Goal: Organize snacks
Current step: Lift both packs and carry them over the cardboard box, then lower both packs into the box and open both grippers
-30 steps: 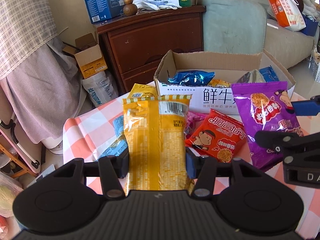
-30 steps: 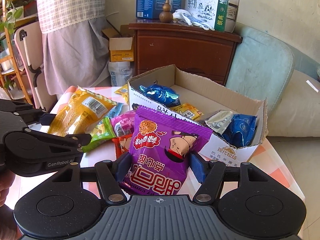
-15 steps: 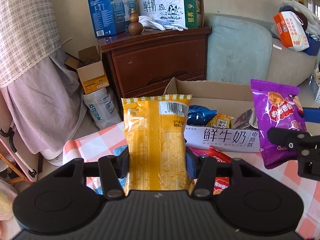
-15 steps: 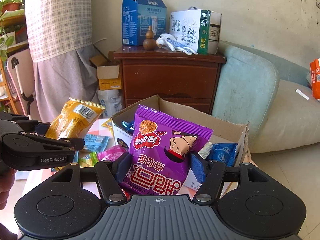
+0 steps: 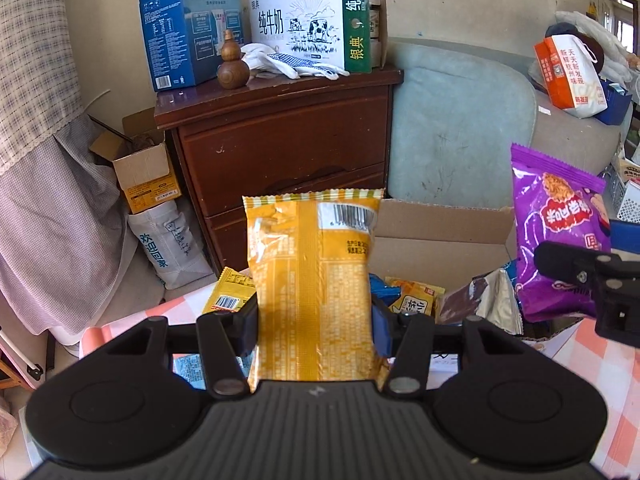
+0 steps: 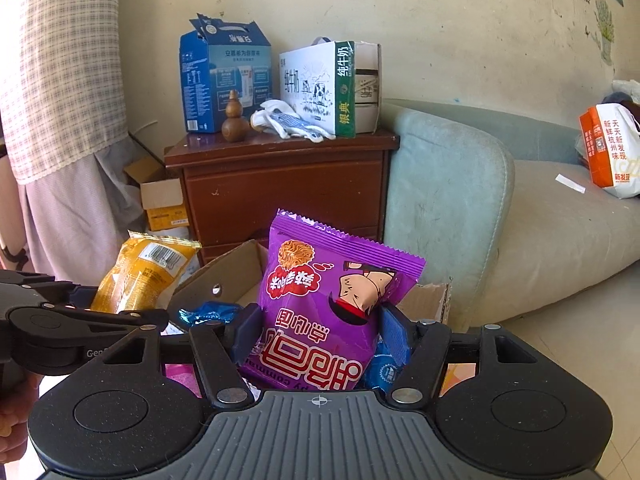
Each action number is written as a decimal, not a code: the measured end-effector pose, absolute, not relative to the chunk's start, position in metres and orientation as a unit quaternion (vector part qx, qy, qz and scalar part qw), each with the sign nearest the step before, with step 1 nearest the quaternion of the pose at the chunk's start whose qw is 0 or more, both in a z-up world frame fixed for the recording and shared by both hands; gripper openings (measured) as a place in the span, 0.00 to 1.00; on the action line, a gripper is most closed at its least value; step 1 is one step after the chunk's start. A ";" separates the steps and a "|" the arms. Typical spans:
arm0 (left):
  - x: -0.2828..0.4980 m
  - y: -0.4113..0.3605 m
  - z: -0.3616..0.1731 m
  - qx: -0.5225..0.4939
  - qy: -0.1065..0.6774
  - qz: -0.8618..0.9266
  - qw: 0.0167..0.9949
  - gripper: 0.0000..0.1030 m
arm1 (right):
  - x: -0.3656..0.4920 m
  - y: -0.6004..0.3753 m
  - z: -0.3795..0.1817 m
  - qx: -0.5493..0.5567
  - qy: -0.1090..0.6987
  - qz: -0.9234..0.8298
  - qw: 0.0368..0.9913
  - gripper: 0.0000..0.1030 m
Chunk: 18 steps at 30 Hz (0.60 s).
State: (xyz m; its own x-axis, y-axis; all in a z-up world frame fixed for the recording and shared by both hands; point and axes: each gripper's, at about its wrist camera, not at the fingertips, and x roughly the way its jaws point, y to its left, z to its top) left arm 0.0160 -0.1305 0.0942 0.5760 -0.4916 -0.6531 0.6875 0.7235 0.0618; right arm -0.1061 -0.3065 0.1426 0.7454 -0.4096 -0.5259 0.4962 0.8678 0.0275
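My left gripper [image 5: 314,322] is shut on a yellow snack packet [image 5: 312,280] and holds it upright in the air, near the front wall of the open cardboard box [image 5: 440,226]. My right gripper [image 6: 320,334] is shut on a purple noodle-snack packet [image 6: 324,304], held over the box [image 6: 232,268]. The purple packet also shows in the left wrist view [image 5: 560,232], and the yellow packet in the right wrist view [image 6: 148,276]. The box holds blue, yellow and silver packets [image 5: 416,300].
More packets lie on the pink checked tablecloth [image 5: 600,356] below. A brown drawer chest [image 5: 288,148] with milk cartons on top stands behind the box. A light blue sofa [image 6: 452,200] is at the right, and a small carton [image 5: 144,176] at the left.
Both grippers have risen and moved forward toward the box with their packets. The table and the loose packets have dropped low in both views.
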 end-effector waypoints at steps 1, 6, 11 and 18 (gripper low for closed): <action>0.018 -0.135 0.093 0.158 0.313 -0.339 0.873 0.50 | -0.105 -0.309 0.142 0.087 0.262 -0.245 0.930 0.62; 0.023 -0.155 0.090 0.168 0.310 -0.346 0.870 0.50 | -0.100 -0.322 0.137 0.102 0.264 -0.257 0.924 0.62; 0.027 -0.174 0.086 0.167 0.316 -0.362 0.861 0.50 | -0.092 -0.337 0.134 0.122 0.264 -0.275 0.916 0.62; 0.033 -0.196 0.076 0.160 0.329 -0.383 0.848 0.51 | -0.086 -0.358 0.124 0.161 0.270 -0.296 0.902 0.62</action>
